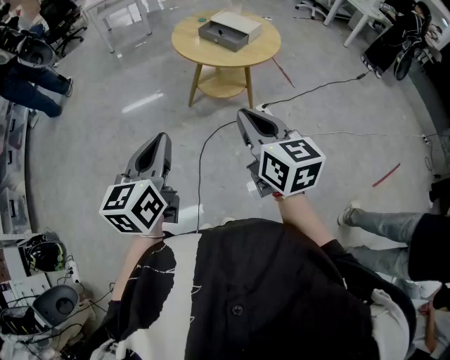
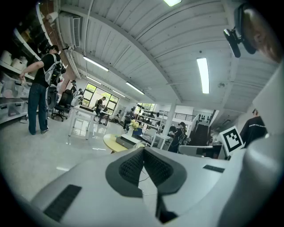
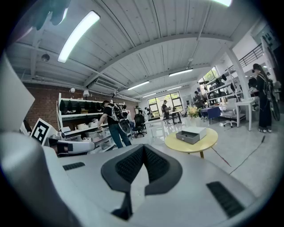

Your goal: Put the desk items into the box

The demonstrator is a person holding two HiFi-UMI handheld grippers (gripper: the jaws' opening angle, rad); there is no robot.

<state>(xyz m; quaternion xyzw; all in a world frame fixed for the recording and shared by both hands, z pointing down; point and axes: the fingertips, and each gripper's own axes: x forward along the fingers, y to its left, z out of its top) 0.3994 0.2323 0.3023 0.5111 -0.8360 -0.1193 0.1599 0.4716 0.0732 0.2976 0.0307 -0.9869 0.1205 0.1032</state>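
Note:
A grey box (image 1: 229,31) with a white lid part sits on a round wooden table (image 1: 261,51) far ahead of me; it also shows in the right gripper view as the box (image 3: 191,134) on the table (image 3: 208,142). My left gripper (image 1: 157,142) is held at waist height, jaws shut and empty. My right gripper (image 1: 247,117) is a little higher and closer to the table, also shut on nothing. In the left gripper view the table (image 2: 110,142) is just visible beyond the shut pads (image 2: 132,165). Both grippers are well short of the table.
A black cable (image 1: 204,165) runs across the grey floor toward the table. A person's leg and shoe (image 1: 373,221) are at the right. People stand and sit at desks (image 1: 355,14) and shelves (image 3: 80,126) around the room. Clutter lies at the lower left (image 1: 42,281).

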